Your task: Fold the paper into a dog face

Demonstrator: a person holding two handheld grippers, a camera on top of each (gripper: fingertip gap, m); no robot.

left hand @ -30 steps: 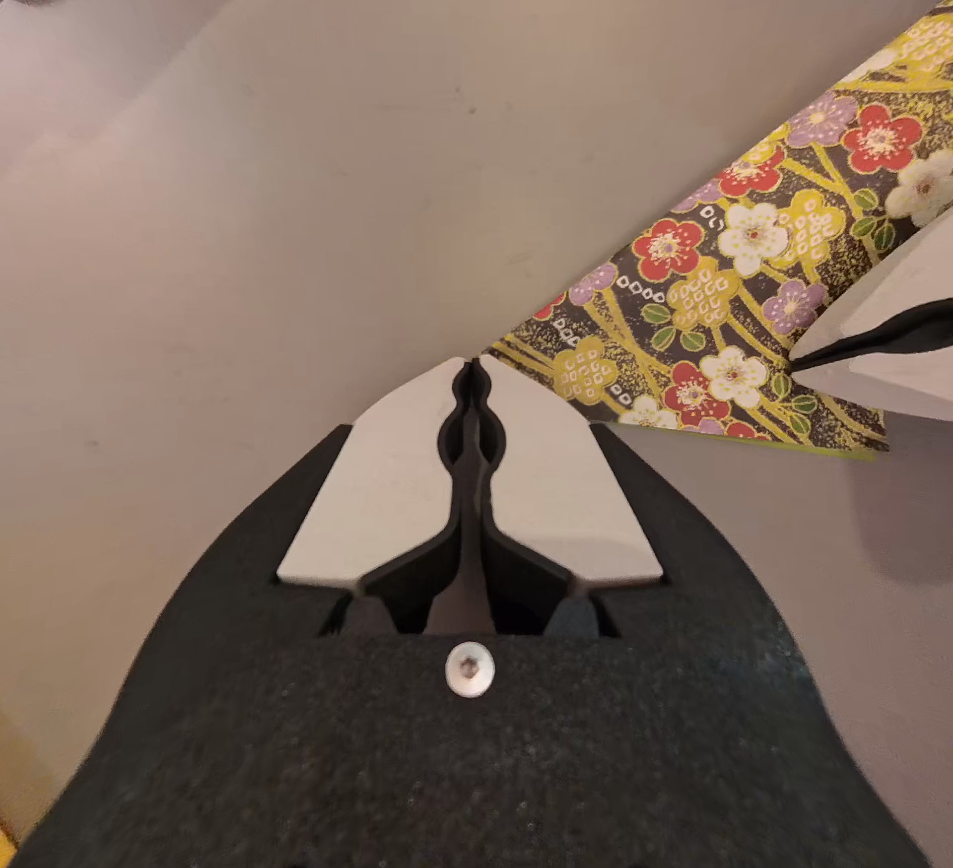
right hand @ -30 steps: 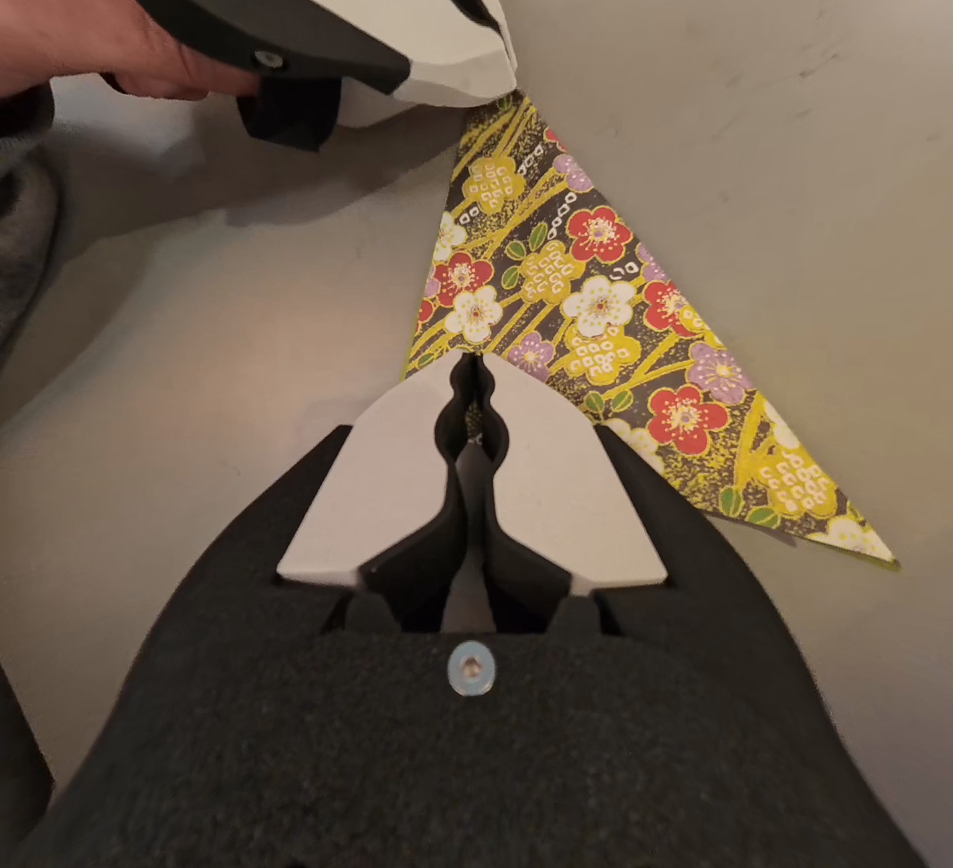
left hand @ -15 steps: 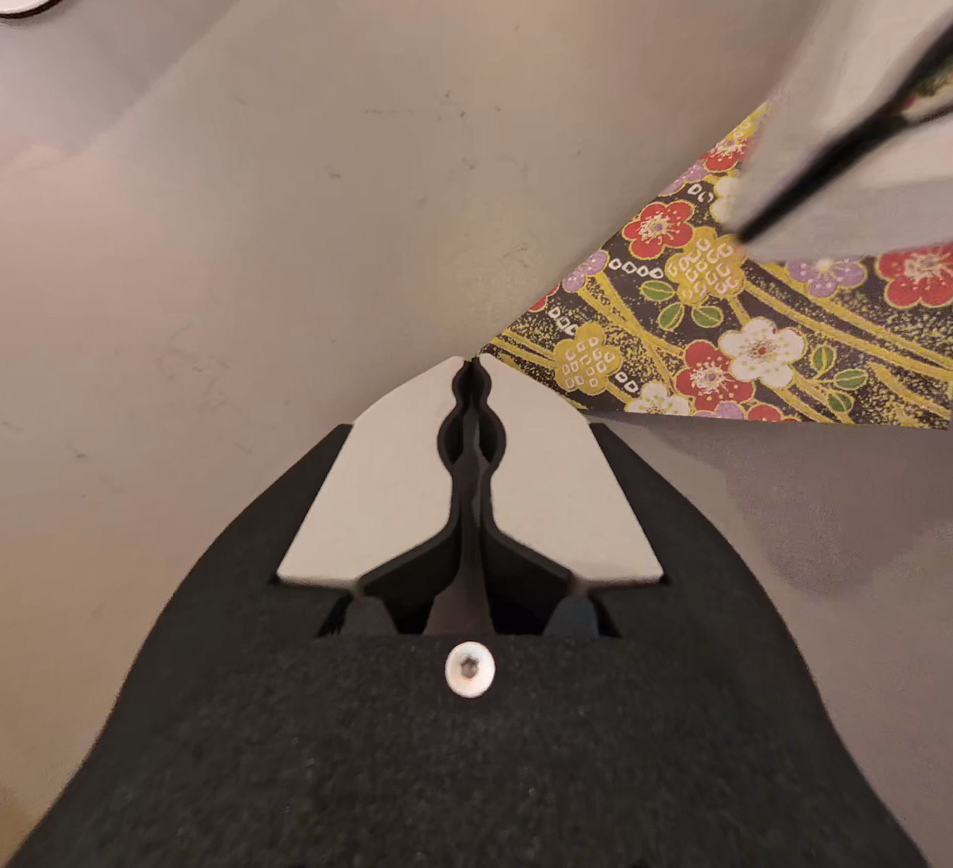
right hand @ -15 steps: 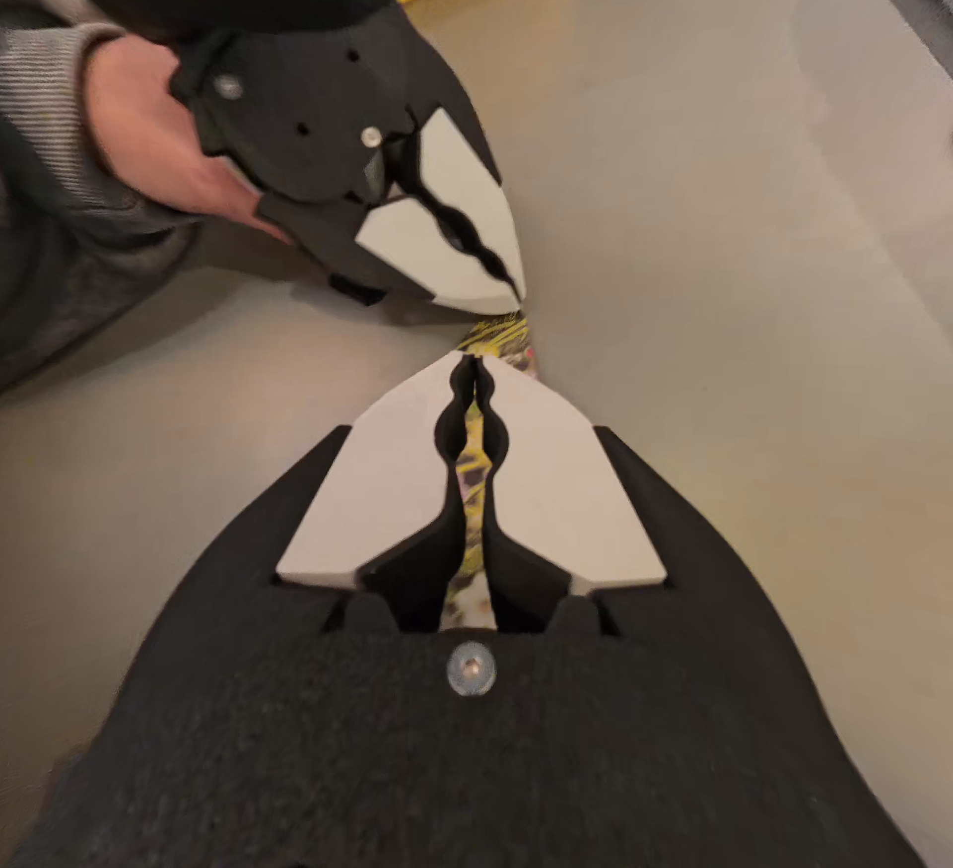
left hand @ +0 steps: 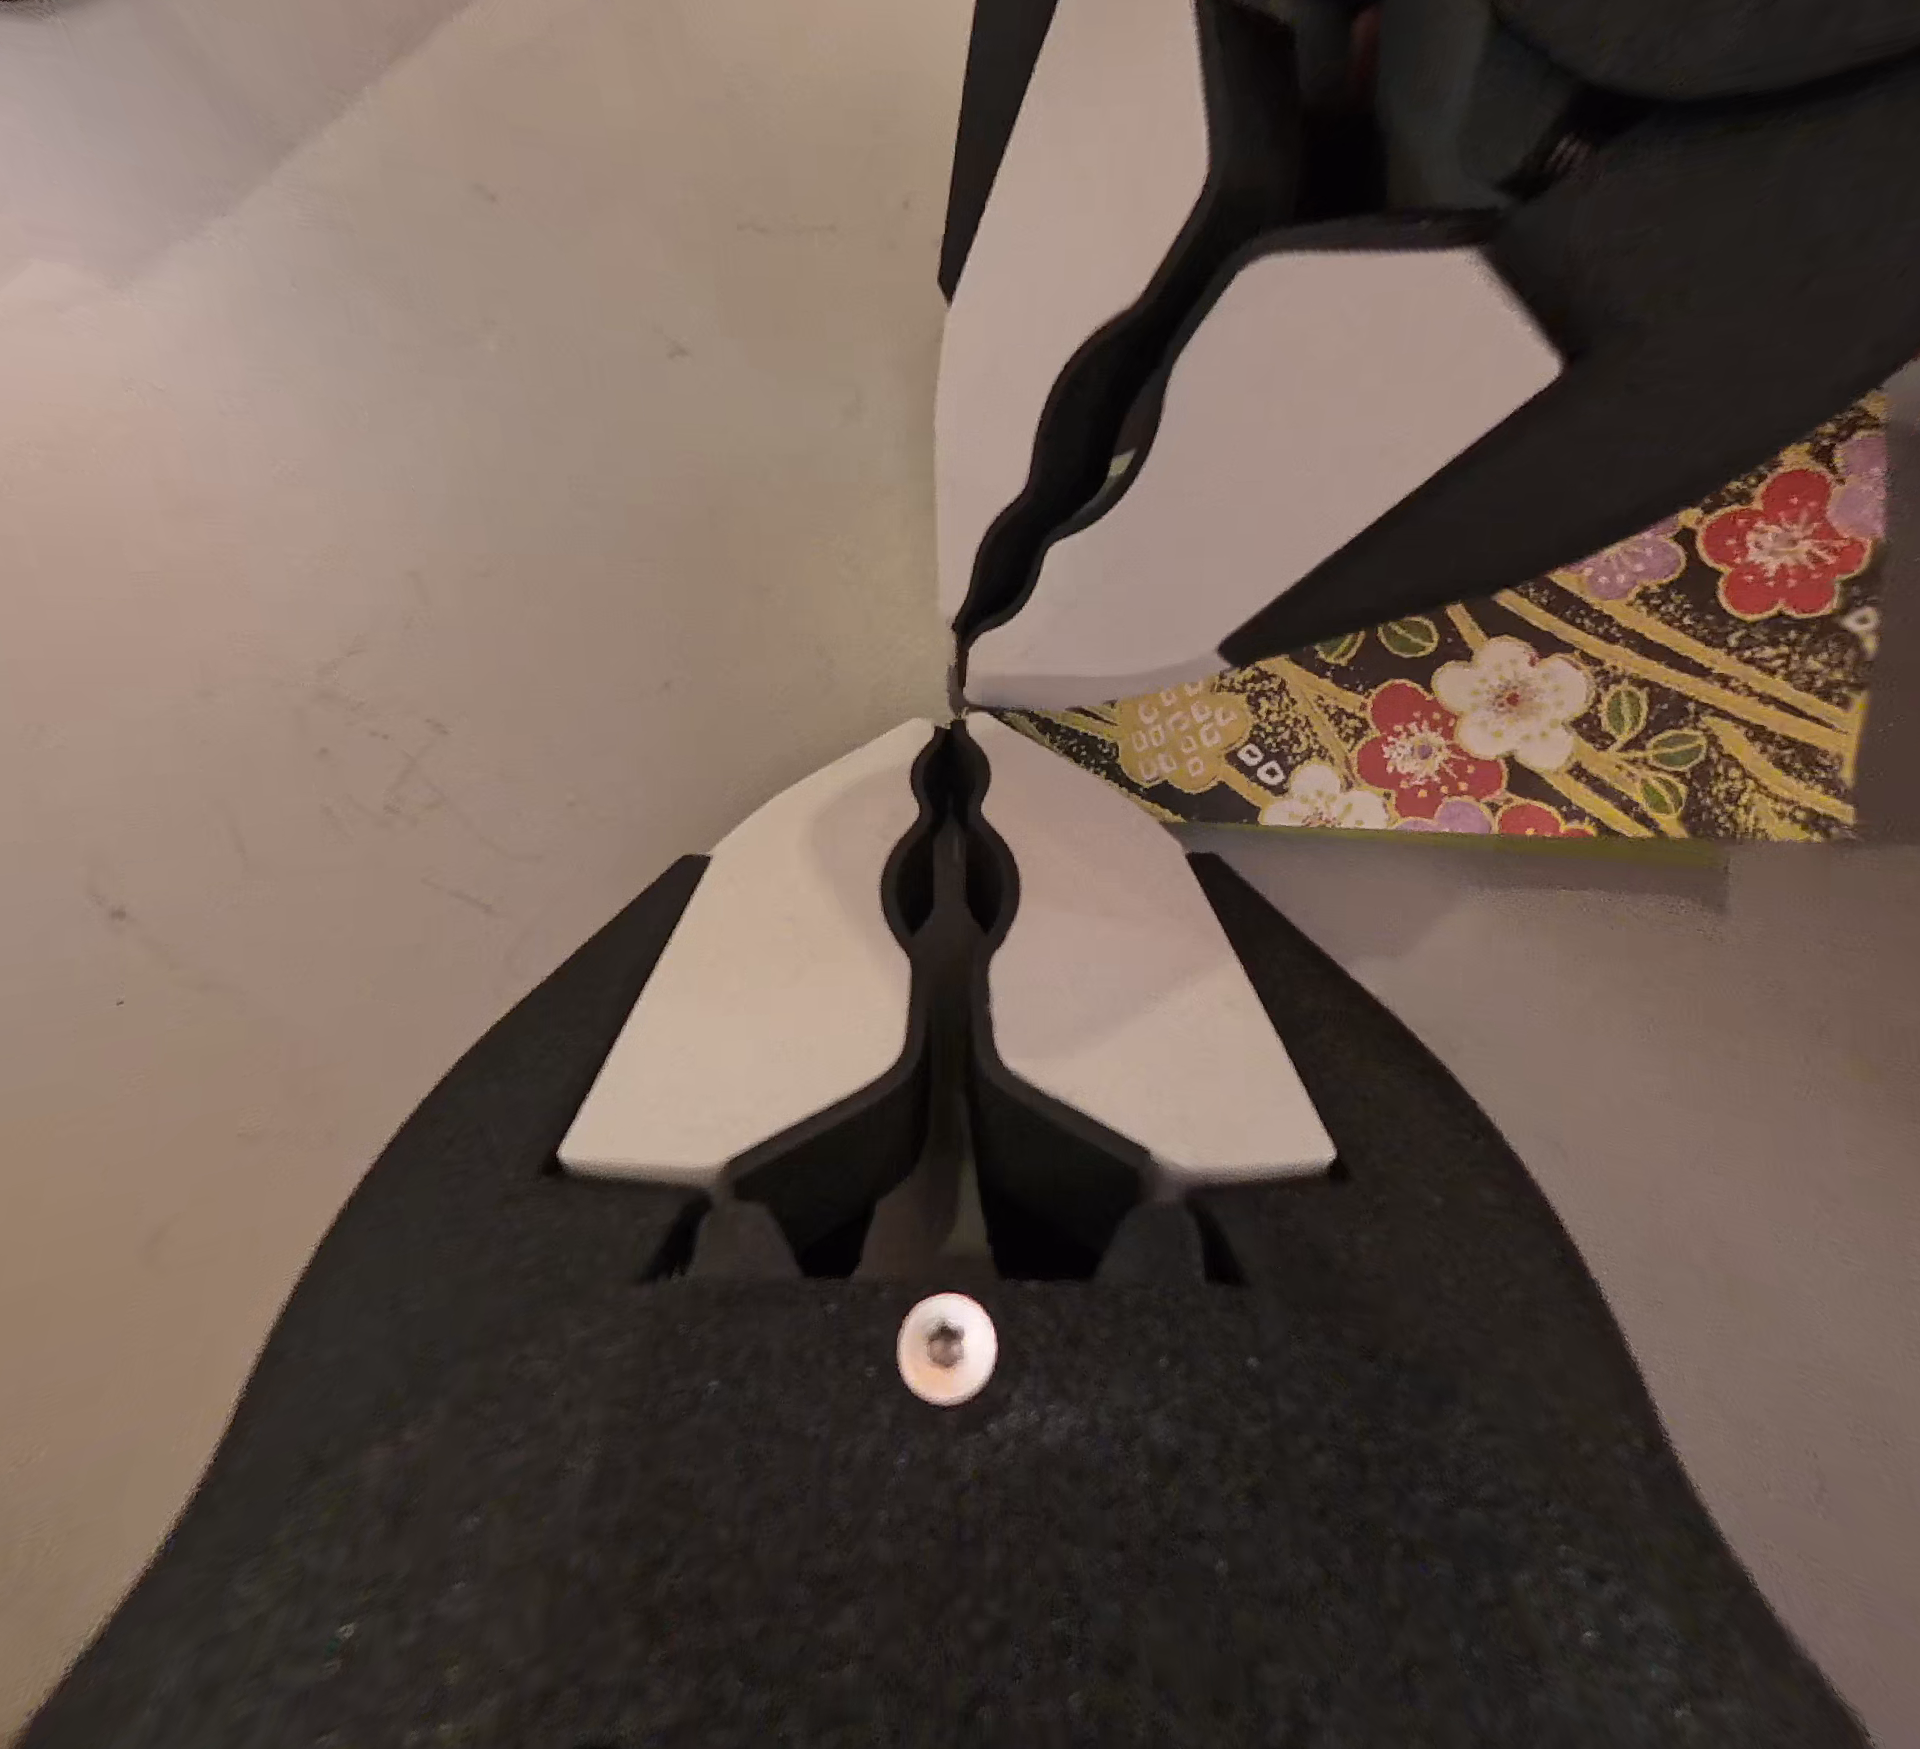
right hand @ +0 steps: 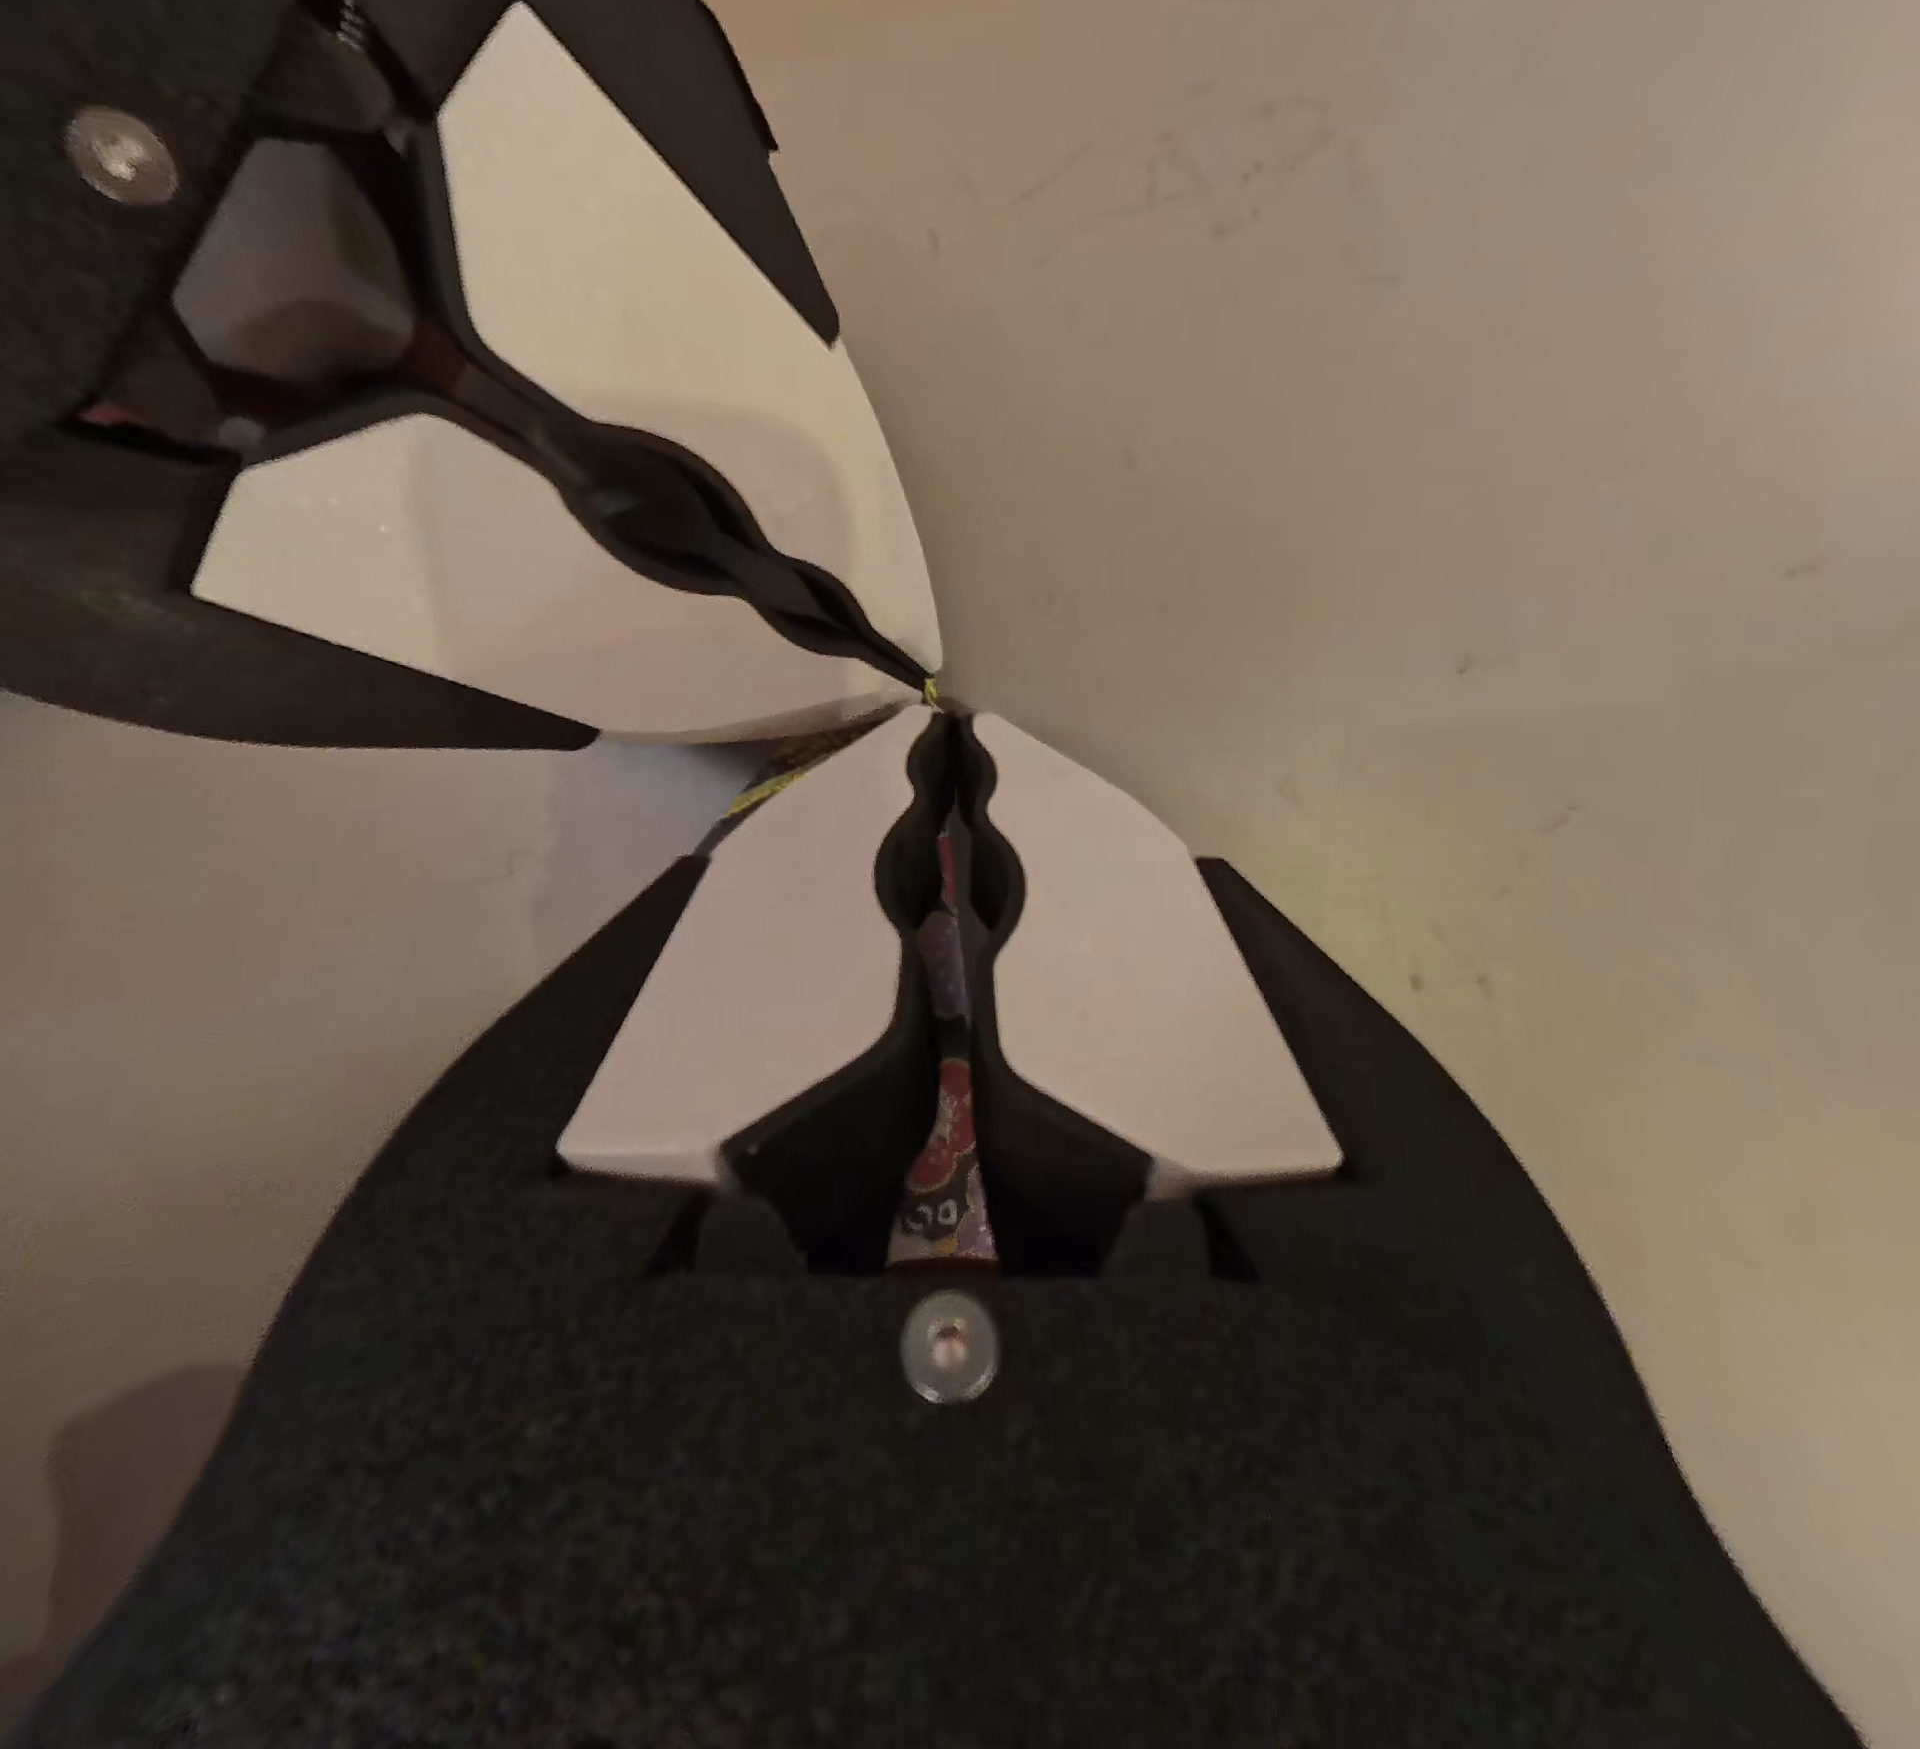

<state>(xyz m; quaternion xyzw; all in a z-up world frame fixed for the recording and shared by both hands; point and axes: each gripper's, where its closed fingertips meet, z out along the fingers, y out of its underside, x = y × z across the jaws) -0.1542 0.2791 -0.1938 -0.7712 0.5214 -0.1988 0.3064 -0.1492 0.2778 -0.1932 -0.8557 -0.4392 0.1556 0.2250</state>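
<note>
Mid-fold: your right gripper [right hand: 948,725] is clamped on the floral paper [left hand: 1507,733], its corner brought to your closed left gripper [left hand: 951,743] at frame centre. Next, press the crease flat.

Claw tips [left hand: 951,738] meet at paper [left hand: 1507,733] corner on table [left hand: 416,556]

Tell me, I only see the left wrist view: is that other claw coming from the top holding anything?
Observer: Yes. The right wrist view shows a strip of floral paper running between the right gripper's shut fingers.
Operator: Is my own claw gripping paper?
Observer: Cannot tell; there the left gripper is shut, with a yellow speck at its tips.
Operator: Any paper elsewhere?
Observer: A sliver peeks out beneath where both grippers meet.
</note>
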